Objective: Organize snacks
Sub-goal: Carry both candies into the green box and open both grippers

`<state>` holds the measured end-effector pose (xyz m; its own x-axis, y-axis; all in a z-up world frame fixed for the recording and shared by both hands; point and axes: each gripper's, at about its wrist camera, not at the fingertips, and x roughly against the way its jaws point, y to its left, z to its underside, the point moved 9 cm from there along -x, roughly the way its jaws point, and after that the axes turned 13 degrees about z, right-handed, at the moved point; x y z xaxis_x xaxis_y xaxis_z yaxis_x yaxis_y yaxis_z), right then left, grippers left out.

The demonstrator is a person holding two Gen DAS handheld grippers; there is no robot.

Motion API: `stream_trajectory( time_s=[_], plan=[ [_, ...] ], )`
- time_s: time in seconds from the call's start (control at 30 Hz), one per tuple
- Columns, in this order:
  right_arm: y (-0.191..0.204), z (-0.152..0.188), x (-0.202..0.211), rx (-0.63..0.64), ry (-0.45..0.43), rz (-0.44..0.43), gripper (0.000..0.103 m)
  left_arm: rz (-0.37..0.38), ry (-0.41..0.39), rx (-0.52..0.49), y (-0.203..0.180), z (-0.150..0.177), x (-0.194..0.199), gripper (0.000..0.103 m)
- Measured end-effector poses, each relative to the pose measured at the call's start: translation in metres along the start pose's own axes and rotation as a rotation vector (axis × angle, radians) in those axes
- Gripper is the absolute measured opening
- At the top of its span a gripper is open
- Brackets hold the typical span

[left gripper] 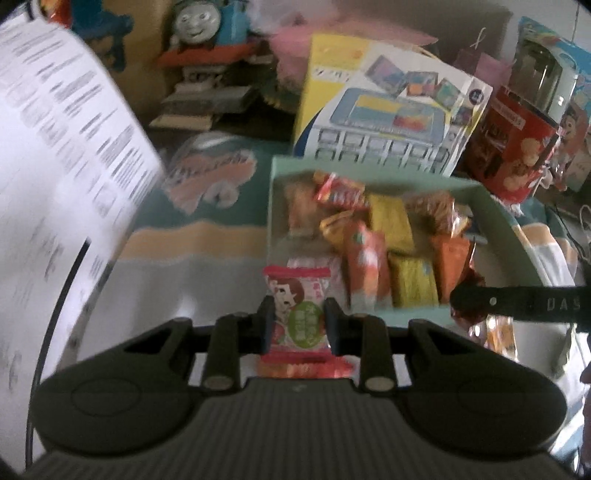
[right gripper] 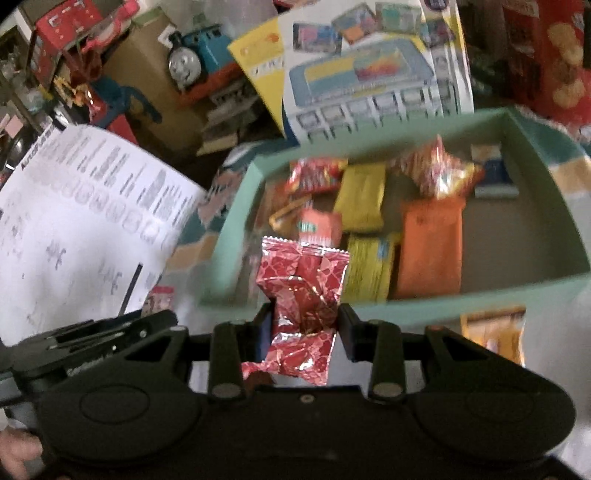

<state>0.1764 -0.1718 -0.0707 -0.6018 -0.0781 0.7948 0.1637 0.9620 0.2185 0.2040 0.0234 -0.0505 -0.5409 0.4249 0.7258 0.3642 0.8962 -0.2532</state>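
Observation:
A mint-green open box (left gripper: 280, 192) (right gripper: 236, 206) holds several snack packets in yellow, orange and red. My left gripper (left gripper: 299, 321) is shut on a pink and white candy packet with a girl's face (left gripper: 295, 295), just short of the box's near left corner. My right gripper (right gripper: 306, 328) is shut on a red foil snack packet (right gripper: 303, 280), held in front of the box's near wall. The right gripper's finger (left gripper: 517, 302) with the red packet shows at the right of the left wrist view. The left gripper's body (right gripper: 96, 343) shows at the left of the right wrist view.
A white printed sheet (left gripper: 55, 147) (right gripper: 81, 206) lies to the left. Behind the box stand a toy box with a tablet picture (left gripper: 391, 122), a blue train toy (left gripper: 210, 26) and a red biscuit tin (left gripper: 513, 147). A yellow packet (right gripper: 495, 328) lies before the box.

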Motion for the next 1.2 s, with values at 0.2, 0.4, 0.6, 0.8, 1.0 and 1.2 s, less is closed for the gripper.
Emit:
stream_trajectory(
  time_s=[0.2,0.4,0.6,0.8,1.0,1.2],
  plan=[
    [0.005,-0.038,-0.021,-0.008,-0.011,0.018,0.036,-0.014,0.019,-0.029,-0.001,-0.040,-0.040,0.027],
    [0.005,-0.056,-0.049,-0.011,0.002,0.024,0.037,-0.034,0.052,-0.033,0.005,-0.051,-0.071,0.027],
    [0.004,-0.063,-0.070,-0.007,0.024,0.018,0.037,-0.043,0.075,-0.039,0.009,-0.049,-0.089,0.028],
    [0.003,-0.069,-0.074,-0.002,0.011,0.024,0.080,-0.081,0.057,-0.031,0.012,-0.052,-0.092,0.086],
    [-0.003,-0.071,-0.059,-0.005,-0.034,0.035,0.096,-0.101,0.014,-0.048,0.008,-0.056,-0.078,0.101],
    [-0.015,-0.063,-0.039,-0.015,-0.049,0.051,0.100,-0.090,0.030,-0.034,0.003,-0.044,-0.063,0.102]
  ],
)
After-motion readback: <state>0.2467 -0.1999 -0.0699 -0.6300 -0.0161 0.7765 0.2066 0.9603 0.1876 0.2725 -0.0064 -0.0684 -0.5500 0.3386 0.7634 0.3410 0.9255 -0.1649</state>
